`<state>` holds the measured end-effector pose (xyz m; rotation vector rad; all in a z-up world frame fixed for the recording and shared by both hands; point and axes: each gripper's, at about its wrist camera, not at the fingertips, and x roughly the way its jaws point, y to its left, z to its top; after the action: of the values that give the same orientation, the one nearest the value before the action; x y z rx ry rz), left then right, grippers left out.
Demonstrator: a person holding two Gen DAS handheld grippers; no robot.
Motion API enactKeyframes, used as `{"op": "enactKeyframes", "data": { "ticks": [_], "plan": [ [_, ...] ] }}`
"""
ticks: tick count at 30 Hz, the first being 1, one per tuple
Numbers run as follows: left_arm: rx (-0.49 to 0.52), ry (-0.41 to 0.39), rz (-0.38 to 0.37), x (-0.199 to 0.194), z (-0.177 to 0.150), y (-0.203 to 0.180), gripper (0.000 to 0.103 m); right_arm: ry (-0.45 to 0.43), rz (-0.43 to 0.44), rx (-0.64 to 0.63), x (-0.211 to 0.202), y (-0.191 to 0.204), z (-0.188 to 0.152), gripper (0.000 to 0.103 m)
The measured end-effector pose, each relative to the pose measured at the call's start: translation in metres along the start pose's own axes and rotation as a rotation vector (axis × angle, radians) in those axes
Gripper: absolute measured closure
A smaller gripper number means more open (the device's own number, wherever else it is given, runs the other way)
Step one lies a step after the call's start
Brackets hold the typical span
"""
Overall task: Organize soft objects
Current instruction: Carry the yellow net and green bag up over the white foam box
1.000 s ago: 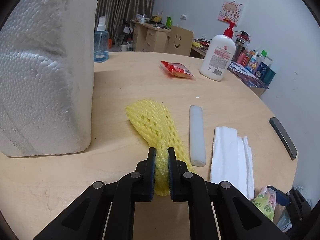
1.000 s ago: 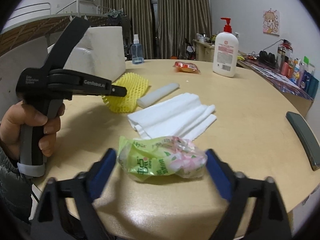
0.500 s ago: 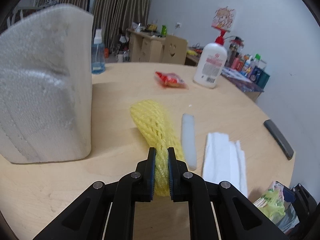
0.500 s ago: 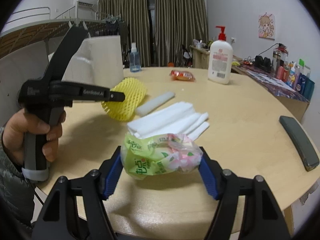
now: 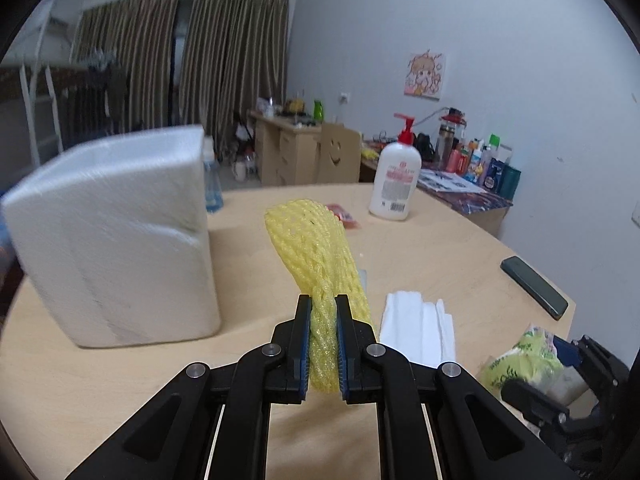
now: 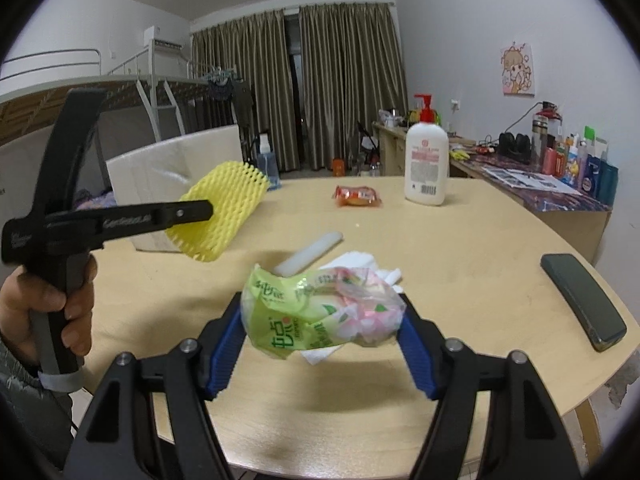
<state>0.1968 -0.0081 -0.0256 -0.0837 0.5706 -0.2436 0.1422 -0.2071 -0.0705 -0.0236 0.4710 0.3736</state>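
The yellow foam fruit net [image 5: 320, 256] was pinched at its near end between the closed fingers of the left gripper [image 5: 323, 340], and it had been raised clear of the round wooden table [image 5: 440, 248]; half a second before, its far end had been close over the tabletop, whereas now the net stood up and forward from the jaws, well above the surface. In the right wrist view the net [image 6: 222, 212] was seen hanging in the air beside the white polystyrene block [image 6: 160, 168].

The green tissue packet [image 6: 320, 312] was clamped between the blue pads of the right gripper [image 6: 322, 334]. A second before, the jaws had stood wide on either side of the packet as it lay on the table; now they were pressed into its crumpled sides and the packet had been lifted off the wood.

Left on the table were the white foam strip [image 6: 310, 250], the folded white foam sheets [image 5: 420, 328], the red snack packet [image 6: 357, 196], the lotion pump bottle [image 5: 396, 180] and a dark phone [image 6: 582, 300].

It was judged that both grasps had been completed and that a carry of two soft items at once was under way. Where they were meant to be gathered could not be told, though the polystyrene block seemed a likely place.
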Motion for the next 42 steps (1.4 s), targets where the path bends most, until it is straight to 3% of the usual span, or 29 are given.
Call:
{"op": "enactKeyframes", "data": {
  "ticks": [11,27,42],
  "plan": [
    [0.101,-0.172,0.127,-0.086,-0.011,-0.024,0.092,-0.104,0.035,0.008,-0.033,0.006,0.012,0.028],
    [0.178,-0.364,0.197,-0.196,-0.041,-0.05,0.091,-0.295,0.086,-0.052,-0.1,0.037,0.027,0.028],
    [0.167,-0.436,0.248,-0.247,-0.063,-0.045,0.091,-0.384,0.146,-0.111,-0.122,0.065,0.037,0.028]
  ]
}}
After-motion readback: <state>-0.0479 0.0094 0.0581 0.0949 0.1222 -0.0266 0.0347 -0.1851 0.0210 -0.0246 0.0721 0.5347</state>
